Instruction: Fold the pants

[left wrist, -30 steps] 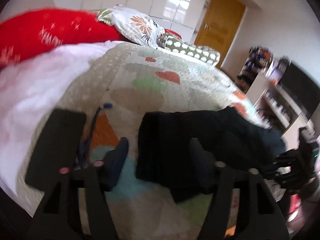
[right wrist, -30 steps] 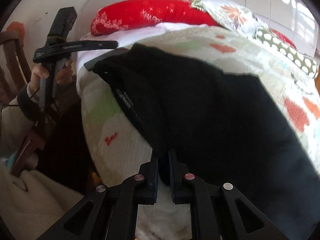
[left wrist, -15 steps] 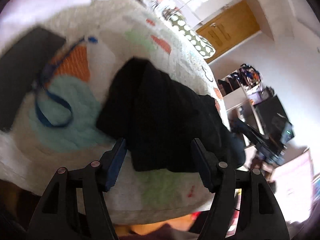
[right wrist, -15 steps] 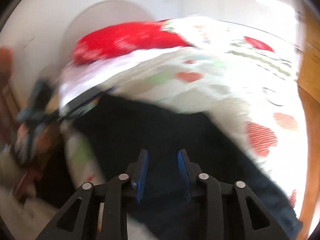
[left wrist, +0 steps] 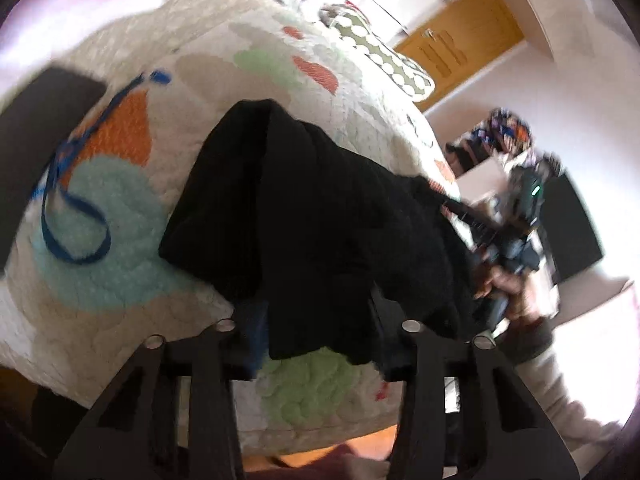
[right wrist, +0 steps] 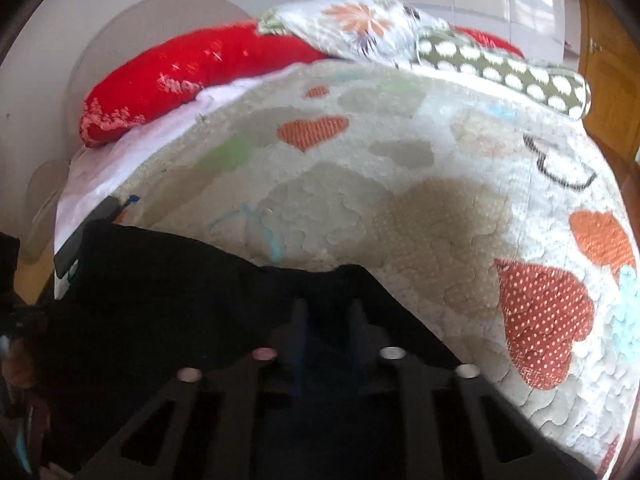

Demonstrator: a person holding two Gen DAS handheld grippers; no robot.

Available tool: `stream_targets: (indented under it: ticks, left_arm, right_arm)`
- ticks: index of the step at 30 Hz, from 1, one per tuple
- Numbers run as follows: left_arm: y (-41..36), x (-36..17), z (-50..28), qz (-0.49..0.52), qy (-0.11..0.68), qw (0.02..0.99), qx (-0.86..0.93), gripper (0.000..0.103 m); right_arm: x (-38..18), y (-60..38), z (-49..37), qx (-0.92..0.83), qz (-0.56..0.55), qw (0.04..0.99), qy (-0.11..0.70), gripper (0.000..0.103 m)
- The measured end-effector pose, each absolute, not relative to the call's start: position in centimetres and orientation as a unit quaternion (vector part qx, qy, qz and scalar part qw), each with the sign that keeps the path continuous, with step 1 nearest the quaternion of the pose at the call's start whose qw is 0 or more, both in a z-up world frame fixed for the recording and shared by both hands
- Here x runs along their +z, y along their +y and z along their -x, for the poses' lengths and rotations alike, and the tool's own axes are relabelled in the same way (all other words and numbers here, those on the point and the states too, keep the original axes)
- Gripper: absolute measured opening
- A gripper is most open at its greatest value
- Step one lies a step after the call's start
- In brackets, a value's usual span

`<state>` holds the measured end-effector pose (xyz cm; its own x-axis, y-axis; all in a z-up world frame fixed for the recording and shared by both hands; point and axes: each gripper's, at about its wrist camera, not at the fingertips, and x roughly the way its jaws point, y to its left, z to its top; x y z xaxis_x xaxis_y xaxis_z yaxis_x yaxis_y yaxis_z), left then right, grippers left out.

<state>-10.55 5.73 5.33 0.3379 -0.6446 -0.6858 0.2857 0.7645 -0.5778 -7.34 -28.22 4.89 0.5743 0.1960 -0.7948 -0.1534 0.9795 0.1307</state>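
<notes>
Pants point(left wrist: 320, 216), black, bunched in a heap on near edge of quilted bedspread point(left wrist: 192, 80), patterned w/ hearts and pastel patches. Left gripper point(left wrist: 314, 320) wide open; near hem of the fabric hangs down between its fingers, nothing clamped. Left of the heap: blue strap point(left wrist: 76, 216) looped on the quilt, dark flat object point(left wrist: 40, 120) further left.

Right wrist view: pants point(right wrist: 160, 300) fill near-left part of frame, quilt point(right wrist: 400, 184) beyond and to right. Right gripper point(right wrist: 328, 340) partly open, narrow gap, fingers over black cloth; grip on cloth not evident, blurred and dark. Right gripper also seen from left cam at right end of the heap point(left wrist: 516, 240), hand on its handle.

Far end of bed: red pillow point(right wrist: 192, 68), floral pillow point(right wrist: 360, 24), green dotted bolster point(right wrist: 504, 68). Wooden door point(left wrist: 456, 44) far right.
</notes>
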Motion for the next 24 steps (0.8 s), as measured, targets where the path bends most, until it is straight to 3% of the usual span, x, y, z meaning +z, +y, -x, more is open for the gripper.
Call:
stream_targets:
  ticks: [1,6,11,12,14,16,21,22,23,24]
  left_arm:
    - [5.5,5.8,10.5,0.168,0.487,0.806,-0.292,0.028]
    - [4.4,9.2,9.5,0.080,0.424,0.853,-0.294,0.027]
    - [3.8,7.7,8.5,0.027,0.428,0.860,-0.275,0.026]
    - [4.1,7.3,8.8,0.027,0.429,0.860,-0.275,0.026]
    - [4.7,6.9,9.0,0.034,0.432,0.858,-0.277,0.026]
    - [5.0,6.4,9.7,0.038,0.434,0.857,-0.275,0.026]
    - [5.4,5.5,10.0,0.053,0.442,0.855,-0.268,0.026]
    - [5.4,5.6,10.0,0.053,0.441,0.855,-0.267,0.026]
    - [5.3,5.7,10.0,0.051,0.438,0.857,-0.267,0.026]
    - [5.3,6.0,9.8,0.047,0.435,0.859,-0.267,0.026]
  right_arm:
    - [5.5,-28.3,7.7,0.095,-0.027,0.895,0.434,0.006]
    - [9.4,-29.6,7.8,0.077,-0.055,0.922,0.375,0.002]
    - [9.5,-29.3,7.3,0.091,-0.063,0.912,0.395,0.003]
    - [9.3,-29.4,7.4,0.095,-0.062,0.910,0.399,0.008]
    - [8.5,-29.5,7.6,0.096,-0.059,0.902,0.418,0.044]
    - [7.4,-29.8,7.5,0.105,-0.075,0.892,0.434,0.050]
    - [5.0,-28.4,6.5,0.117,-0.047,0.877,0.463,0.050]
    - [4.4,-27.7,6.3,0.108,-0.020,0.877,0.467,0.042]
    - [4.0,-27.2,6.2,0.094,0.004,0.877,0.471,0.021]
    - [3.8,-27.0,6.0,0.088,0.011,0.877,0.472,0.012]
